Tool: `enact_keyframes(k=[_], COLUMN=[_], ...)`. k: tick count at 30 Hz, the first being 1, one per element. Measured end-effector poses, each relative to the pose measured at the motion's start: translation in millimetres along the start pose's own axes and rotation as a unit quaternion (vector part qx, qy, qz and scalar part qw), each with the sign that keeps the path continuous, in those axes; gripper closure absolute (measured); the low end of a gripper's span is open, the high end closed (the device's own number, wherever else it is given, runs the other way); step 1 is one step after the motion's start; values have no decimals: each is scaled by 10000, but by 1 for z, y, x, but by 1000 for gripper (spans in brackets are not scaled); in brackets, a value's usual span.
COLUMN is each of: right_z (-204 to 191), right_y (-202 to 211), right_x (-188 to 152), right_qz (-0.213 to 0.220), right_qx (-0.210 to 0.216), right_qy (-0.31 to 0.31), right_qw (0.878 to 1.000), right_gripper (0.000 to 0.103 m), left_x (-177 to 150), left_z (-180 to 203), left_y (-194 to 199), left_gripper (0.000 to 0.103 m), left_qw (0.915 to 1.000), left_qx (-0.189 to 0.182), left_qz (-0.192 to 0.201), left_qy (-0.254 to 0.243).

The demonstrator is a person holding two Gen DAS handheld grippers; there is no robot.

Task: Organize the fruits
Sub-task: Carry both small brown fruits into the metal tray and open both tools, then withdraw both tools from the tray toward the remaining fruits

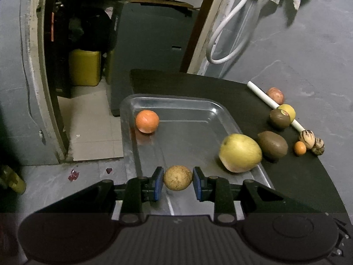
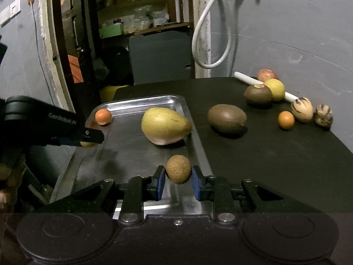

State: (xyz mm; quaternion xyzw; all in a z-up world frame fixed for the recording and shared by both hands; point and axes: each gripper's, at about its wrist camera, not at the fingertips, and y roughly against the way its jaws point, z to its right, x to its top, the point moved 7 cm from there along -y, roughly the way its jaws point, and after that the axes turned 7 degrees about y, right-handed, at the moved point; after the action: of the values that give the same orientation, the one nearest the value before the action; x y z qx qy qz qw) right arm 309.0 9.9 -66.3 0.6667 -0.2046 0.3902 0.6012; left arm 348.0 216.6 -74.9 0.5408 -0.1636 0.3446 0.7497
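Carrying fruit to the tray (image 1: 222,110): left gripper (image 1: 177,180) pinching a tan fruit (image 1: 177,177) over its near end, right gripper (image 2: 178,176) pinching a brown ball (image 2: 178,169) (speckled) over its near right rim. Next, probably: lowering, letting go clear of the mango (image 2: 165,125).

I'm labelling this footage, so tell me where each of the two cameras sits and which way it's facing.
Left wrist: on the left gripper, angled down over the metal tray from its near end; its own blue pads clamp a tan fruit.
Right wrist: on the right gripper, angled down over the tray's near right part; its pads clamp a brown speckled fruit, and the left gripper shows at left.
Shared: tray, orange, big yellow fruit, loose fruits on the black table.
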Motion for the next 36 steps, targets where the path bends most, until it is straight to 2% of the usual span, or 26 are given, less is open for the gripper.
enact_keyframes(k=[11,19,24,26,29,31,33,35,36], right_z=[-19,-23,-22,-21,-18,-16,-13,-9,-7], right_y=[-35,-41,-39,-37,-30,-23,-15,-6,-1], right_x=[3,3,1,1,2,3,5,6,5], right_qz=[-166,-152,-155,-147,-108,-35,44,116,151], right_qx=[-97,-174,-215,-215,-229,-231,-241,-258,-268], right_qy=[278,351,298,273,223,206,200,171,151], right_qw=[9994,9991,9992,9993,9994,9995,9995,9995,9994], right_gripper=[75,75,66,63,58,50,45,39,35], left_x=[16,16,16,16,18,19,20,21,22], left_z=[-14,-17,-17,-17,-16,-15,-13,-12,-10], left_y=[-26,-34,-34,-33,-29,-24,-17,-7,-2], left_gripper=[72,72,69,60,53,46,37,19,17], left_qw=[9996,9990,9989,9990,9993,9994,9993,9993,9992], left_qx=[-169,-274,-309,-310,-327,-341,-367,-338,-333], left_qz=[-125,-142,-129,-111,-64,-34,30,142,206], left_qy=[-193,-316,-337,-302,-175,-71,-9,44,70])
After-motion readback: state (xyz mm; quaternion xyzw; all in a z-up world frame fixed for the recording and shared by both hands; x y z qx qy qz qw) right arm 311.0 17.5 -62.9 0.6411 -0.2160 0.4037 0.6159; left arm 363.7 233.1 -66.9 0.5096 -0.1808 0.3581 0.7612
